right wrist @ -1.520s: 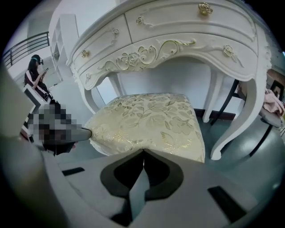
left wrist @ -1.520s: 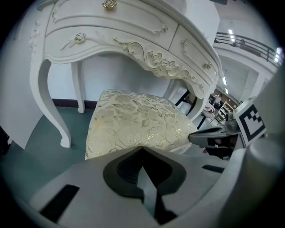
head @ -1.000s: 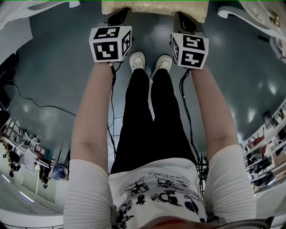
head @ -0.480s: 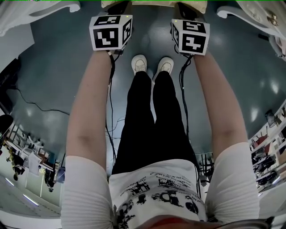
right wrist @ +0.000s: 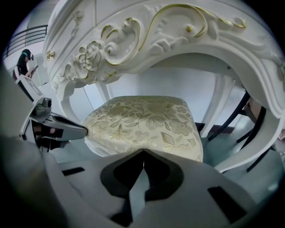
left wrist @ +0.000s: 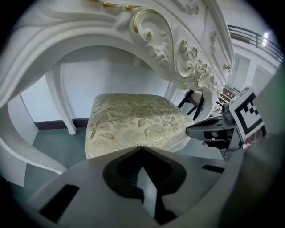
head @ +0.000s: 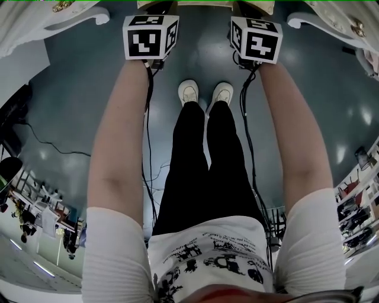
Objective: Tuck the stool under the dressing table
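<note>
The stool's cream, gold-flowered cushion [left wrist: 133, 122] [right wrist: 142, 122] sits beneath the white carved dressing table [left wrist: 169, 40] [right wrist: 133, 40], between its legs. My left gripper [left wrist: 142, 147] is shut, its tips meeting right at the cushion's near edge with nothing between them. My right gripper [right wrist: 143, 150] is shut the same way against that edge. Each gripper shows in the other's view, beside the cushion. In the head view only a sliver of the cushion [head: 201, 3] remains at the top edge, beyond the two marker cubes [head: 151, 36] [head: 256, 39]; the fingertips are hidden there.
White table legs [left wrist: 67, 102] [right wrist: 220, 107] flank the stool. Black chair legs [right wrist: 249, 116] stand at the right. Cables [head: 148, 171] trail over the grey floor beside the person's legs and white shoes [head: 204, 92]. White furniture edges [head: 53, 15] [head: 331, 18] fill the head view's top corners.
Both arms have stretched forward and the stool has slid away under the table. Its cushion has nearly left the head view's top edge. Both grippers stayed shut.
</note>
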{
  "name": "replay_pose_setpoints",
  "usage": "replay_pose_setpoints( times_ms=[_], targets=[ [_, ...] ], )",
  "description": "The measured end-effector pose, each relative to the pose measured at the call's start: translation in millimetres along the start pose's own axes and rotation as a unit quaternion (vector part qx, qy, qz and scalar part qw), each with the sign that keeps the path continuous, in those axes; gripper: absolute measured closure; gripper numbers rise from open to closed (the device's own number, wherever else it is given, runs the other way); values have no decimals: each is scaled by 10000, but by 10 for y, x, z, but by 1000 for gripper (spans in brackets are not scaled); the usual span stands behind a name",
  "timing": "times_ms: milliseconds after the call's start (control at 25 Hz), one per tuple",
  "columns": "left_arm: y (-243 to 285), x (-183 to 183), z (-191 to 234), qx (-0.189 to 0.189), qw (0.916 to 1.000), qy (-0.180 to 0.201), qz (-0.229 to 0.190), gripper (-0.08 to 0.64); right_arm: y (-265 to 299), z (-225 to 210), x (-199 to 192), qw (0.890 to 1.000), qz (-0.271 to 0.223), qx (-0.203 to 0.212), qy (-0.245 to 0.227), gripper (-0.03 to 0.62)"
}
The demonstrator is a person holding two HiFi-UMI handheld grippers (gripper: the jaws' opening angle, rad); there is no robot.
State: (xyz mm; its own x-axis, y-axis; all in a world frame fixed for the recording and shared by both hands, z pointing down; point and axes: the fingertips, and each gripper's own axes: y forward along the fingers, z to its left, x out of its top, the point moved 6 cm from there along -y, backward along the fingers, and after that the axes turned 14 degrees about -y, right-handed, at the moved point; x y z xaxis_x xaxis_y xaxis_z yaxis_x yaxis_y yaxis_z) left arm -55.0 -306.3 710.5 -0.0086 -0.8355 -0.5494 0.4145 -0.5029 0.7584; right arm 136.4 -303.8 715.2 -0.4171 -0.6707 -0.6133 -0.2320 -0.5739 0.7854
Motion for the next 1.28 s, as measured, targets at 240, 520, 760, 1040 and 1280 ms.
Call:
replay_pose_setpoints(
  times_ms=[240,520,760,1040,1280],
  targets=[
    [18,30,10,-49,9999,-67,-124,540,30,-25,49,10000,78,-40,-30,574],
    [-232,21,-78,-111,9993,-14,-348,540,-277,68,82,9997,178,173,65,574],
    [-819,86,-343,-349,9965,-67,-761,540,-973,228,250,9987,-400,207,-233,574],
    [-1804,426,-832,-692,9876,182,-1397,540,-2095,271,785,9886,-1358,169,-633,575],
    [-2750,1060,-1380,-1104,9700,336,-2139,540,-3109,152,1448,9753,-2065,93,-773,575]
  ],
)
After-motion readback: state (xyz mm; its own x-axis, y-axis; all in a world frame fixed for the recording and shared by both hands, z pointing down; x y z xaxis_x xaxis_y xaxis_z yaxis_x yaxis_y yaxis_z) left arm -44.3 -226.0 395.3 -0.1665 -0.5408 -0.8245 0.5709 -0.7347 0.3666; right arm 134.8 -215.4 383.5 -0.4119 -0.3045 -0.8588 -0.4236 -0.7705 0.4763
